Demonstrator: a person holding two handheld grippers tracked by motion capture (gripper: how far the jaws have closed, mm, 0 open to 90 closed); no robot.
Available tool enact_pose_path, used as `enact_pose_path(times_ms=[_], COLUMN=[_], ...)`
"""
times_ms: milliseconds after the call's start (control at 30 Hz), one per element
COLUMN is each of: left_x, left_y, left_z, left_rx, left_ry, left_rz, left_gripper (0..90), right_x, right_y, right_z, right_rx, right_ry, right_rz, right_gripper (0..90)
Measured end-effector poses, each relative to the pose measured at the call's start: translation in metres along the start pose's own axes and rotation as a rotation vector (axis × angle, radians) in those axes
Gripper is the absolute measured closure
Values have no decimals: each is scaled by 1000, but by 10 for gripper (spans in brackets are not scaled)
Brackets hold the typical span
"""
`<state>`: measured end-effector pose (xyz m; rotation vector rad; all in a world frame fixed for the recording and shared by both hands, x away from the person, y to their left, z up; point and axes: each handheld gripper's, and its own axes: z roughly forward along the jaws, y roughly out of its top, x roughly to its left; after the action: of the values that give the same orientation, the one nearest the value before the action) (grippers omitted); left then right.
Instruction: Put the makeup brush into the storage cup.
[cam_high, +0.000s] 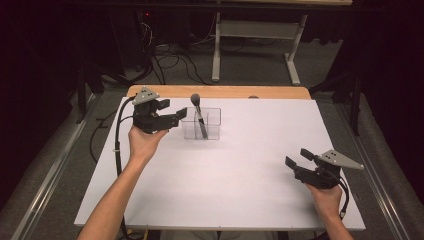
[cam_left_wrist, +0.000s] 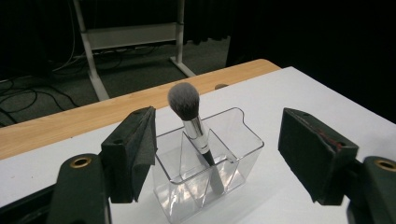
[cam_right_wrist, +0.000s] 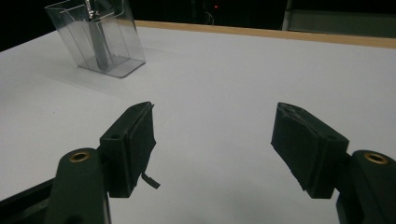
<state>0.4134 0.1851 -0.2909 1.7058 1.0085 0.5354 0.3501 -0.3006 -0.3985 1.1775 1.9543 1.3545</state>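
A clear plastic organiser with several compartments stands on the white table, far left of centre. A makeup brush leans in it, handle down and grey bristles up. My left gripper hovers just left of the organiser, open, with nothing held. In the left gripper view the jaws stand wide on either side of the organiser and brush, apart from both. My right gripper sits low at the table's front right, open and empty. In the right gripper view, the organiser lies far off.
A wooden strip runs along the table's far edge. Beyond it are floor cables and a white metal frame. Bare white surface lies between the organiser and the right gripper.
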Motion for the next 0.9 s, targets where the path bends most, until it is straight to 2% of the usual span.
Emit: enact_pose_path(times_ms=[367, 900], left_x=[2, 9], left_y=[-5, -13], left_z=[-9, -29], left_rx=[-6, -25], left_ry=[-2, 23], left_rz=[-4, -18], left_gripper=[282, 285], right_x=[0, 0], right_y=[0, 0], right_z=[0, 0], right_rx=[-3, 1], right_ry=[-1, -3], right_rz=[1, -3], right_gripper=[317, 317])
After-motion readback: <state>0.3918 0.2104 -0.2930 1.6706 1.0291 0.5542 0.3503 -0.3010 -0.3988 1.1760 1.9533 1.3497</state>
